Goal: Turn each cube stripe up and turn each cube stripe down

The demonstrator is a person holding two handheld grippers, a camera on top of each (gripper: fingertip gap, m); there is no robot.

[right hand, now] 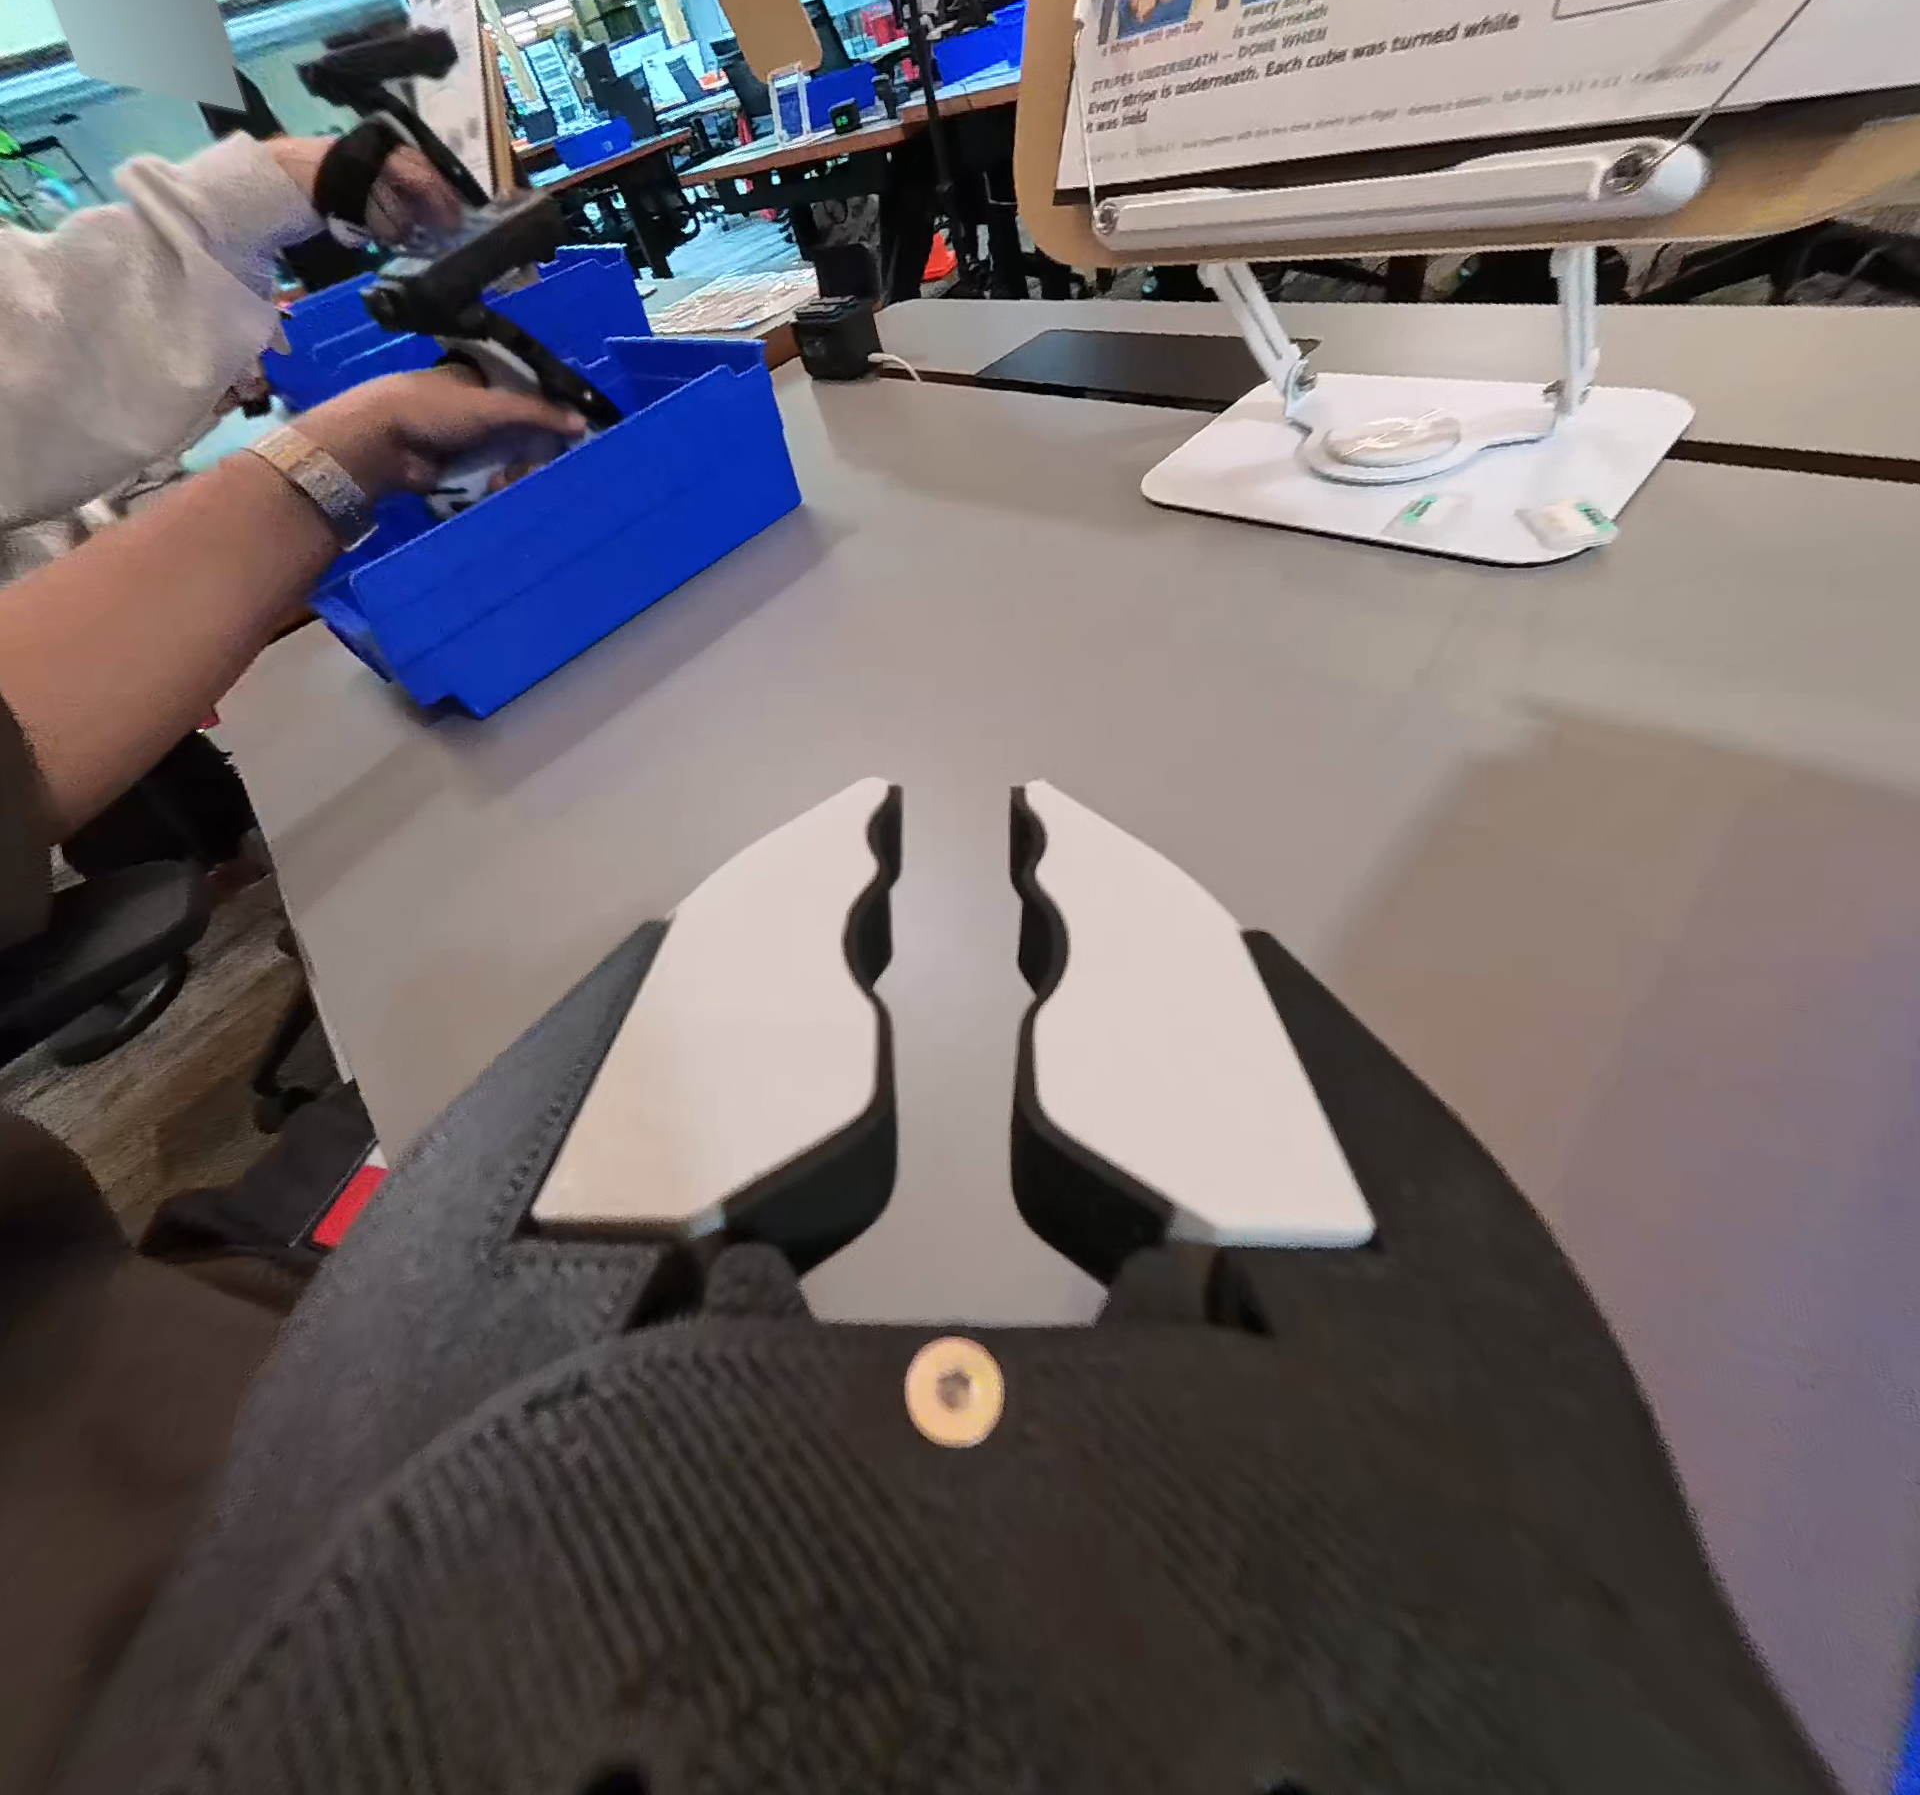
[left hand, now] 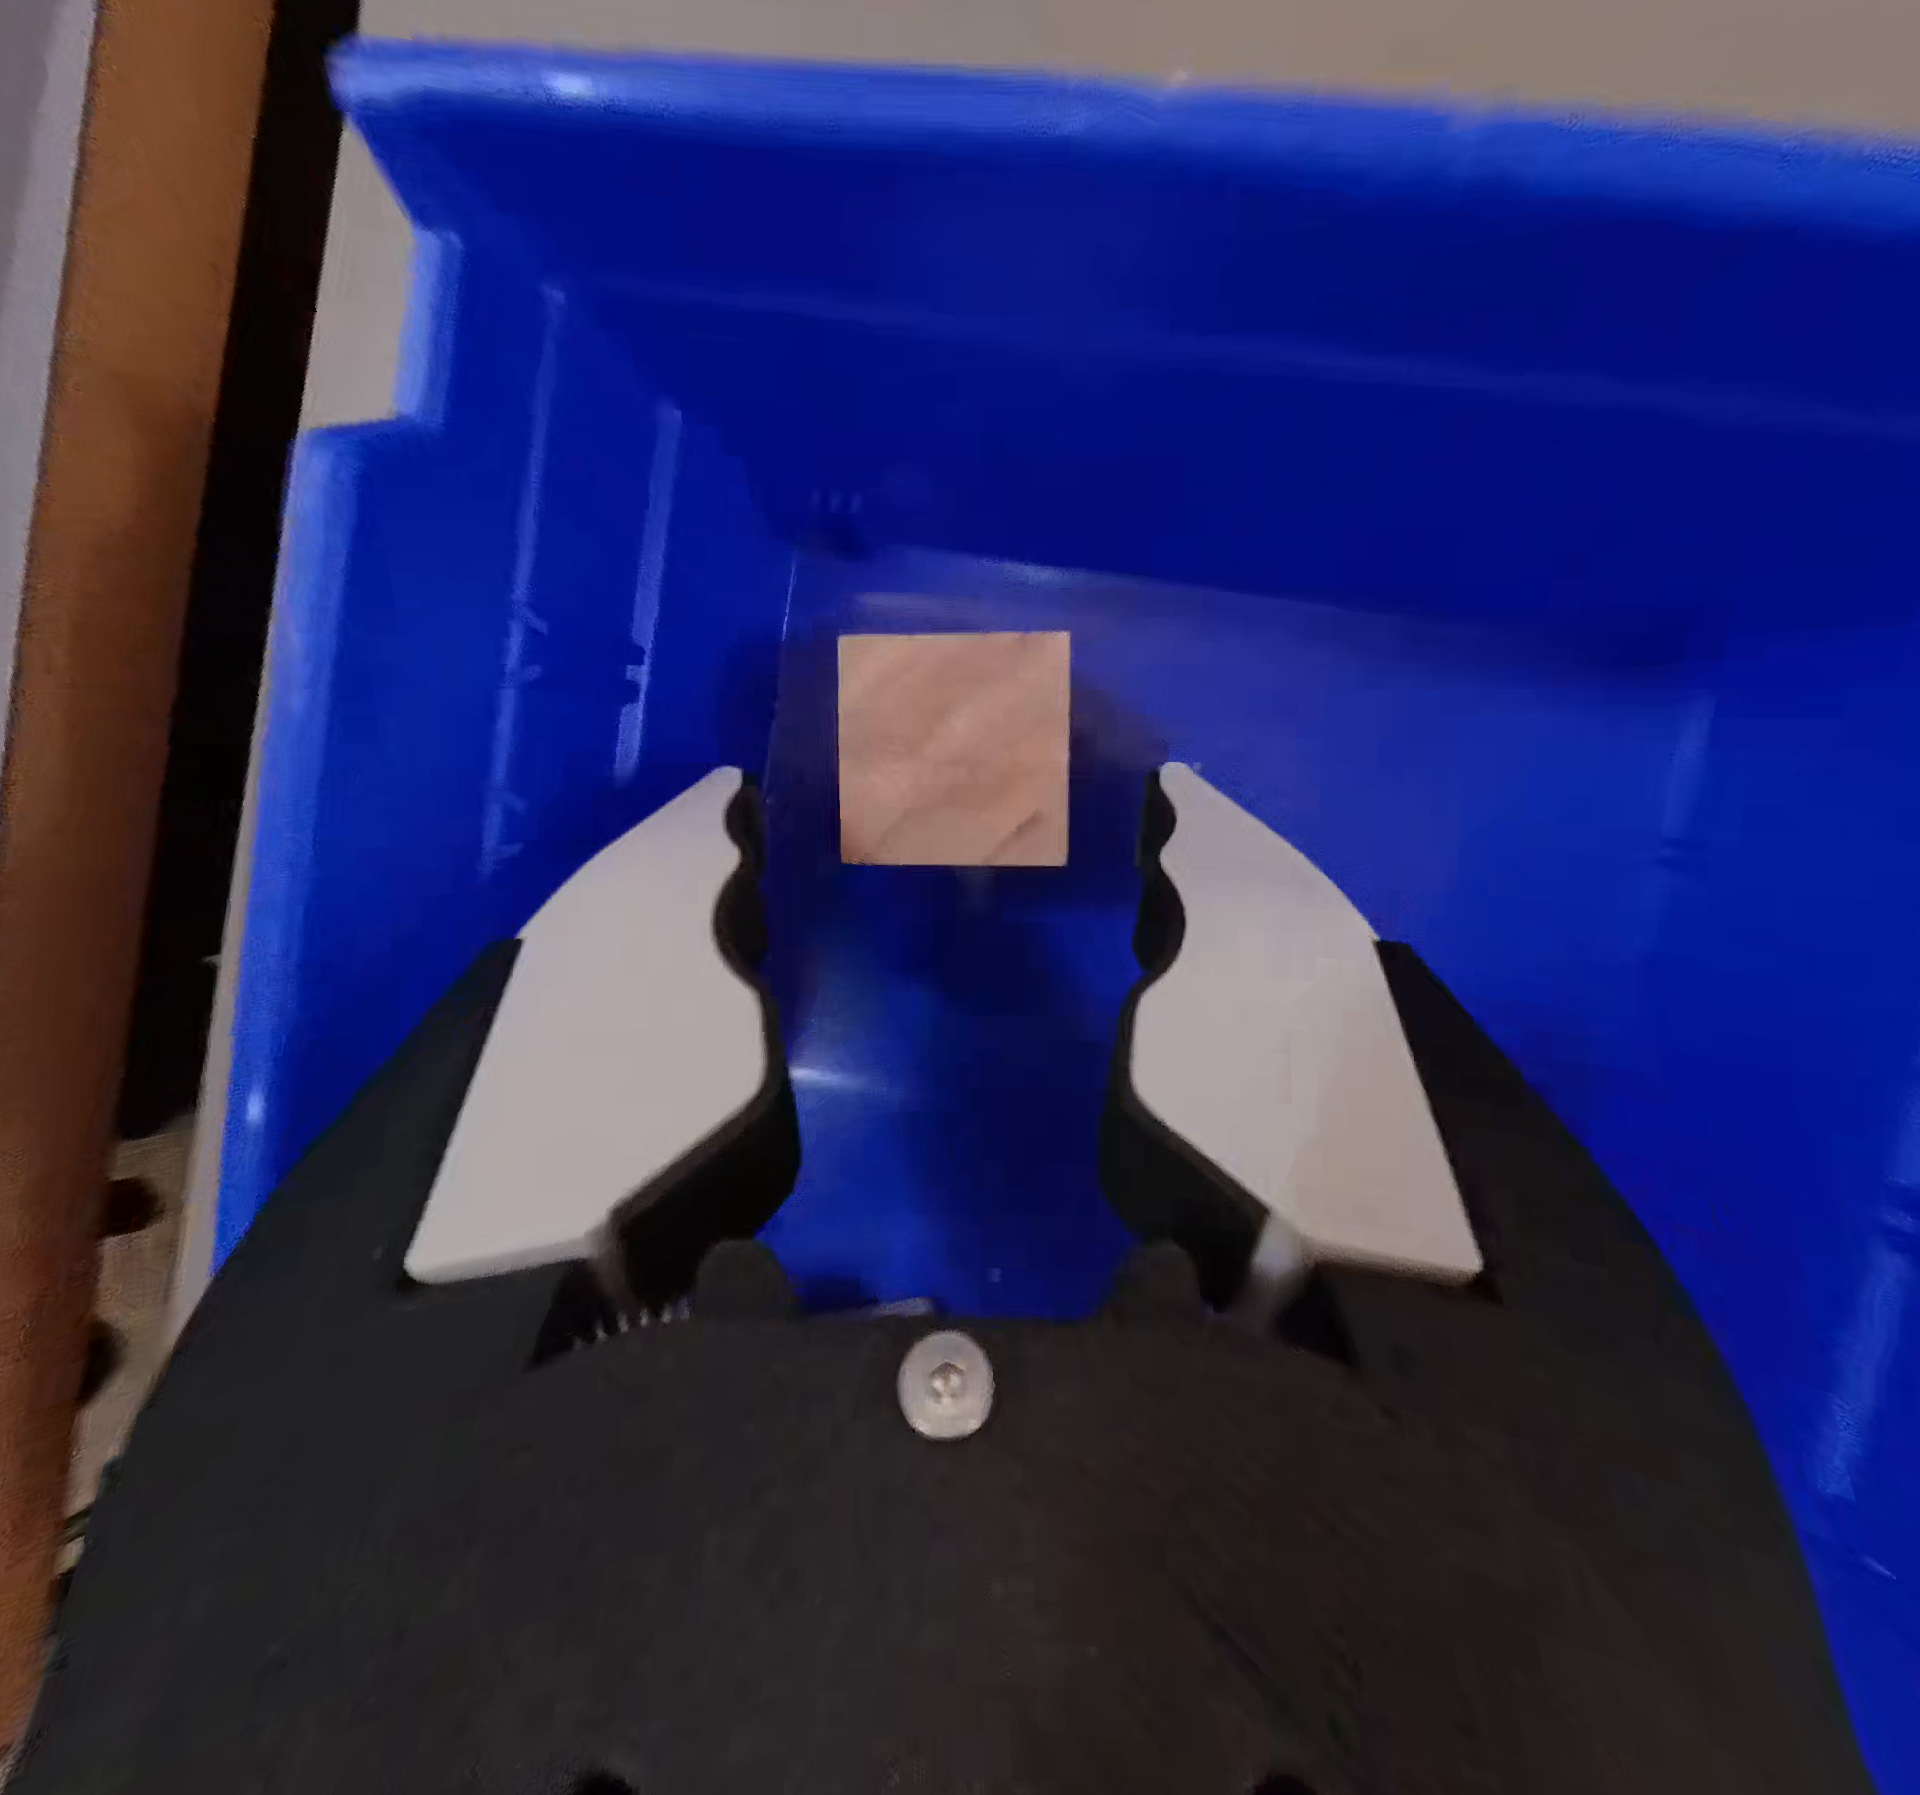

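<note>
Here the left gripper [left hand: 951, 810] hangs inside the blue bin [left hand: 1351, 311], fingers spread wide, nothing held; a wooden cube [left hand: 954, 748] sits on the bin floor just past the tips, plain face up, no stripe visible. Right gripper [right hand: 954, 810] hovers over the grey table [right hand: 1351, 758], jaws narrow, empty, well apart from the bin

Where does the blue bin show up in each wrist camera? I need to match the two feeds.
Left wrist view: the blue bin fills most of the picture, with a wooden cube on its floor just ahead of the open left gripper.
Right wrist view: the blue bin sits far left on the grey table, a hand reaching into it.
Shared landmark: the grey table.
</note>
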